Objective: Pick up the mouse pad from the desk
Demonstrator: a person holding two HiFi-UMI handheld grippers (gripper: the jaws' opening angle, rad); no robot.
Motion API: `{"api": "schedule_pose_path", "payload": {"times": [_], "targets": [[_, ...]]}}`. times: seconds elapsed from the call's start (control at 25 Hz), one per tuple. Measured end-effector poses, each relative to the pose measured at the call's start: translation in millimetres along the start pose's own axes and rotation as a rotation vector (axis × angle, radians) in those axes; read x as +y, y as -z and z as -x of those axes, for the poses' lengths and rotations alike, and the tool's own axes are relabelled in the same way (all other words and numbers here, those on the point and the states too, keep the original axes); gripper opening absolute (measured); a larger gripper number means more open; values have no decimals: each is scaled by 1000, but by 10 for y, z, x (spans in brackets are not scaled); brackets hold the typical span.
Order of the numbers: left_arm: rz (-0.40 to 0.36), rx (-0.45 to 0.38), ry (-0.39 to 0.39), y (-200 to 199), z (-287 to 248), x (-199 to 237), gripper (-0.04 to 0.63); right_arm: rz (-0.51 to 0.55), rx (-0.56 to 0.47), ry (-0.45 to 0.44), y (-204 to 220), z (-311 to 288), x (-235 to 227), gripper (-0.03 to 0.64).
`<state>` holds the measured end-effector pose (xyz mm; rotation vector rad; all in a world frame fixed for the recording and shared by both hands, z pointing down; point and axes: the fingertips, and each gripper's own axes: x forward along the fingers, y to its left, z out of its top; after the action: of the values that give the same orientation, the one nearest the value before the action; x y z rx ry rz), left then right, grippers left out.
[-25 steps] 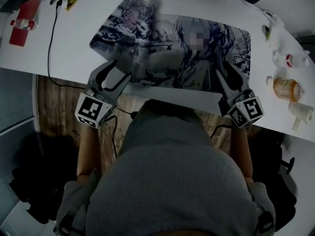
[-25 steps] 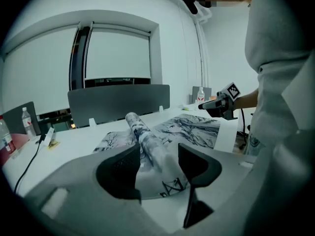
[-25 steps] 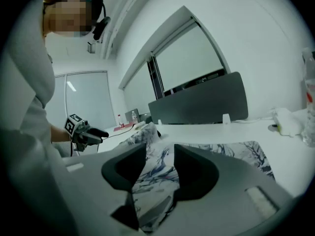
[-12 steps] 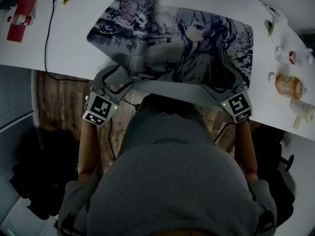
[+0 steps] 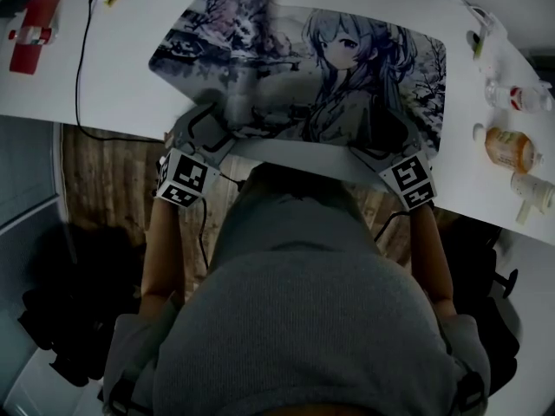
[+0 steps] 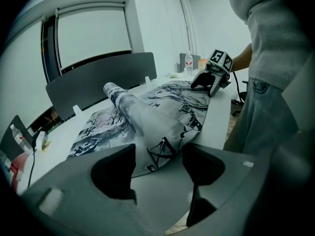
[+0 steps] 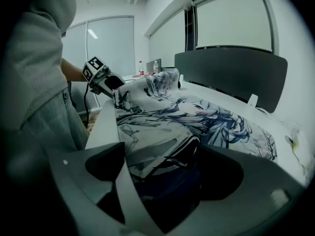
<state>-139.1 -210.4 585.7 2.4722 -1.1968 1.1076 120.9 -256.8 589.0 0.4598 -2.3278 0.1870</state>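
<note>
The large thin mouse pad printed with a grey-blue anime figure lies flat on the white table, its near edge along the table's near edge and a raised fold crossing its left part. The left gripper and right gripper sit at that near edge, left and right. Both pairs of jaws have just been opening and stand wide, with the pad's edge in each gap, unpinched. The pad looks light, soft and floppy. I judge 2 spread grips on the near edge best, since it would sag between them.
</note>
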Motion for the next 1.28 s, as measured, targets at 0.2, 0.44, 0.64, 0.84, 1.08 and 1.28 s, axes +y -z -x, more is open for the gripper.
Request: {"api": "schedule_pose_path", "payload": {"times": [0.2,0.44,0.64,0.84,1.08,1.28], "targets": [[32,-14,-29,-20,-85,38,296,-37,-3,58,-10,-22,-92,439],[87,-17,-60,-69,-192,69,285,-59,-9,107,-10,4,-182,341],[197,-29,-69,-112,-274,110,230,-19,-43,205,-26,19,-256,245],[245,-16,-103,-163,-346,126,162,40,4,261,15,-56,-208,69],[306,-74,-147,-315,-419,201,118,-45,-59,327,-52,-50,-383,20],[446,-146,-174,-465,-335,364,30,-192,-162,340,-252,9,-431,20]]}}
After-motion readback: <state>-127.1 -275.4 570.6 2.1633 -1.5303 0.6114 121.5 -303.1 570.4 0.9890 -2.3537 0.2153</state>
